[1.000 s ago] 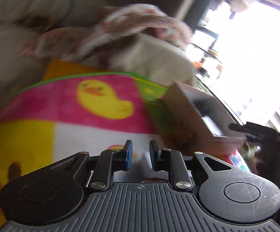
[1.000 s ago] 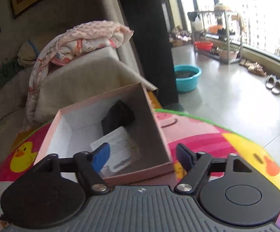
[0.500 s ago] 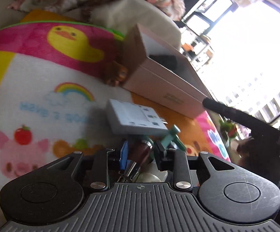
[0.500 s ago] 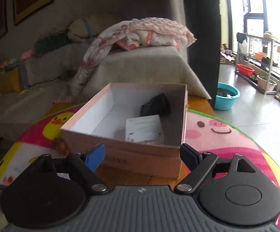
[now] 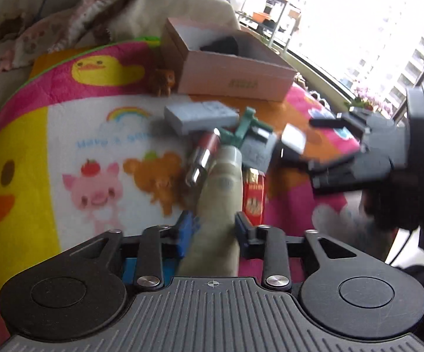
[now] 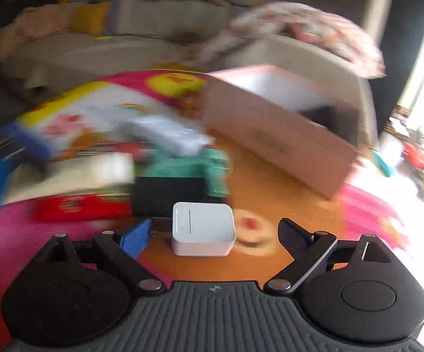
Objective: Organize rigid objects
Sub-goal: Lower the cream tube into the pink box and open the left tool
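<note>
Two grippers are working over a colourful cartoon play mat (image 5: 74,135) at this moment. The left gripper (image 5: 213,228) is reaching low and forward along the mat, and its jaws are standing on both sides of a beige tube (image 5: 220,193) at the lower centre of the left wrist frame. The pads seem to be touching the tube, but I cannot tell if they are already pressing it firmly.

Around the tube the pile is very tight. A silver and dark red lipstick (image 5: 203,158) is lying just beside it on the left, a red packet (image 5: 253,196) is touching it on the right, and a green plastic piece (image 5: 242,129) and a grey flat box (image 5: 200,114) are lying beyond its cap. If the left gripper is lifting now, I think the tube may be dragging the lipstick or the packet with it, because they are lying so close. A soft tube may also be slipping if the grip is near its flat end.

The right gripper (image 6: 212,237) is hovering low with its jaws spread wide around a small white charger block (image 6: 203,231), not touching it. This view is blurred, so the right hand is probably moving fast, and one jaw may be knocking the block aside.

The open pink cardboard box (image 5: 235,79), in the upper centre of the left wrist frame, is probably the goal.
</note>
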A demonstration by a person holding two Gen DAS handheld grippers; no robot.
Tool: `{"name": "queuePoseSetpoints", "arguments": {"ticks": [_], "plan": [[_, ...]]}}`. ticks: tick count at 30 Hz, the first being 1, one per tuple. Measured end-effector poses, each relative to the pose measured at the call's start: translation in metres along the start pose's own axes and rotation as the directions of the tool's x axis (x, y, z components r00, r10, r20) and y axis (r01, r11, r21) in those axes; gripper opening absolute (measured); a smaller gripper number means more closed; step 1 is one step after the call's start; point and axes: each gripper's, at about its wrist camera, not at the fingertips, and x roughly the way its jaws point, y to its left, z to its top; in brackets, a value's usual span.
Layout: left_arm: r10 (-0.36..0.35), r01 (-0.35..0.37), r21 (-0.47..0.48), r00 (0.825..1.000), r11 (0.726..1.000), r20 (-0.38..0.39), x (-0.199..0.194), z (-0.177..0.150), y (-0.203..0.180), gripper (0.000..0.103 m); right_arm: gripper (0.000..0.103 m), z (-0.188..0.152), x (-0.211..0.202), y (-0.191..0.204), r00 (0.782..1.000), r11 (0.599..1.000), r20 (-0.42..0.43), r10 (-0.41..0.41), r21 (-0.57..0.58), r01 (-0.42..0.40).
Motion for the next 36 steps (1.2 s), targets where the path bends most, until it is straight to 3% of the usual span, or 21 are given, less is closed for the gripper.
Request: {"name": "queuePoseSetpoints", "arguments": {"ticks": [3,9,13,15,18,20,23,26,28,31,32,36], "plan": [[-0.001,0.001,-0.001,1.0,1.0,0.025,0.006,-0.004,-0.004,0.042,0.092,-0.003,0.003,-0.018,0.996,0.993,-0.021,-0.089,0.074,0.09],[-0.041,0.043,-0.029,0.996,0.999,0.077,0.036,0.018,-0.018,0.044,0.092,-0.015,-0.008,-0.038,0.998,0.979,-0.053,-0.035,0.198,0.045],[-0.165,0.168,-0.035,0.983,0.985,0.081,0.046,0.039,-0.025,0.043,0.093,-0.024,-0.017,-0.033,0.999,0.979,-0.05,-0.007,0.202,0.017],[-0.192,0.194,-0.002,0.972,0.981,0.137,0.035,0.055,-0.028,0.043,0.095,-0.028,-0.018,-0.033,0.999,0.976,-0.046,-0.019,0.216,0.029],[-0.067,0.065,0.016,0.969,0.998,0.236,0.022,0.085,-0.016,0.043,0.1,-0.032,-0.016,-0.034,0.999,0.965,-0.042,-0.034,0.26,0.044],[0.018,-0.012,-0.021,0.955,1.0,0.295,0.026,0.104,0.003,0.043,0.1,-0.031,-0.014,-0.035,0.998,0.962,-0.044,-0.034,0.268,0.045],[0.106,-0.08,-0.101,0.952,0.992,0.286,0.049,0.13,0.033,0.043,0.101,-0.031,-0.013,-0.037,0.998,0.958,-0.05,-0.031,0.282,0.044],[0.118,-0.035,-0.299,0.957,0.954,0.265,0.076,0.154,0.074,0.043,0.103,-0.032,-0.013,-0.037,0.998,0.957,-0.051,-0.033,0.287,0.046],[0.105,-0.021,-0.359,0.97,0.933,0.218,0.099,0.167,0.093,0.043,0.103,-0.032,-0.012,-0.038,0.998,0.956,-0.051,-0.033,0.289,0.047],[0.14,-0.089,-0.312,0.98,0.946,0.144,0.125,0.173,0.098,0.034,0.103,-0.032,-0.012,-0.038,0.998,0.955,-0.051,-0.033,0.292,0.046],[0.14,-0.101,-0.289,0.983,0.952,0.119,0.129,0.171,0.097,0.024,0.103,-0.032,-0.012,-0.038,0.998,0.955,-0.051,-0.034,0.292,0.047],[0.063,-0.034,-0.228,0.99,0.973,0.123,0.112,0.14,0.082,0.021,0.103,-0.032,-0.013,-0.037,0.998,0.955,-0.049,-0.037,0.292,0.049]]}}
